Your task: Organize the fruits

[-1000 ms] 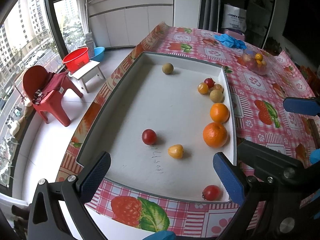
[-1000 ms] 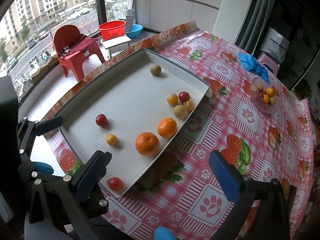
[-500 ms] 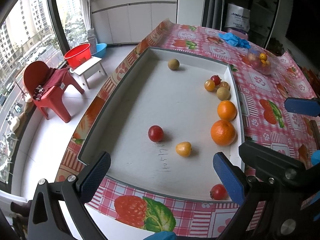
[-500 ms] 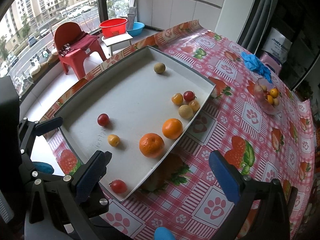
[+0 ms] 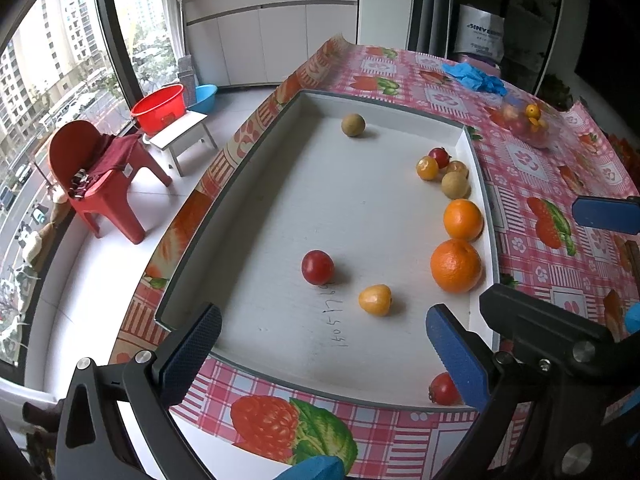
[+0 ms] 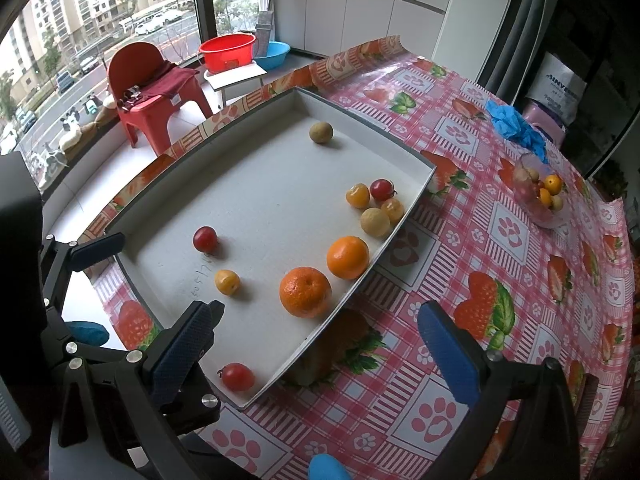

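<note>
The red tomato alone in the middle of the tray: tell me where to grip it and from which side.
Grip the red tomato across its round middle, coming down from above with the left gripper, jaws wide open. It sits clear of the walls of the tray, and the nearest fruit, the yellow tomato, leaves room either side.

The left gripper [image 5: 322, 344] is held with its jaws spread wide, nothing between them; its blue pads [image 5: 458, 350] are seen at the lower left and lower right of the left wrist frame. The right gripper [image 6: 316, 344] is likewise held wide apart and empty, low in its frame. The left gripper's frame is seen at the left edge of the right wrist view.
</note>
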Action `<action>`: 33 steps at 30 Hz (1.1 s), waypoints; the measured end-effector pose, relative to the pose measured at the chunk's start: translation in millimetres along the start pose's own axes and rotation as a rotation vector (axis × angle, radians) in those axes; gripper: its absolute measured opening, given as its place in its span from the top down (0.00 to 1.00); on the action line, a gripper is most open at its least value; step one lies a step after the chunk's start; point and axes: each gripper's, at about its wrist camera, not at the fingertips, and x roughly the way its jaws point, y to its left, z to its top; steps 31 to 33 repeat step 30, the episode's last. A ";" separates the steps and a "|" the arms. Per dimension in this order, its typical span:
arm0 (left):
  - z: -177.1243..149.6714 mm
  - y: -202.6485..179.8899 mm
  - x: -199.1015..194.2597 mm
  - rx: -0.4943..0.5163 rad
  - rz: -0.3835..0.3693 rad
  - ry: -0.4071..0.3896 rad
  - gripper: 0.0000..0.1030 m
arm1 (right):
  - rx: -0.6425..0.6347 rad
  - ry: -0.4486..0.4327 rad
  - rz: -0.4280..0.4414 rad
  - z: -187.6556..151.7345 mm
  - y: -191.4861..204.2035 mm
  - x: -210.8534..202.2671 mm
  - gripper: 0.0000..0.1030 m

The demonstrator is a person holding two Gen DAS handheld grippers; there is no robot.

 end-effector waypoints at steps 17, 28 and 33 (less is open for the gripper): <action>-0.1 -2.2 4.0 0.000 0.001 0.005 0.00 | 0.000 0.000 0.002 0.5 0.1 0.8 0.00; 1.2 -2.6 9.0 -0.004 0.011 0.007 0.00 | 0.007 -0.007 0.022 0.5 -1.9 6.1 0.00; 1.3 -2.2 7.9 -0.002 0.018 -0.012 0.00 | 0.016 -0.020 0.029 -0.3 -6.7 4.8 0.00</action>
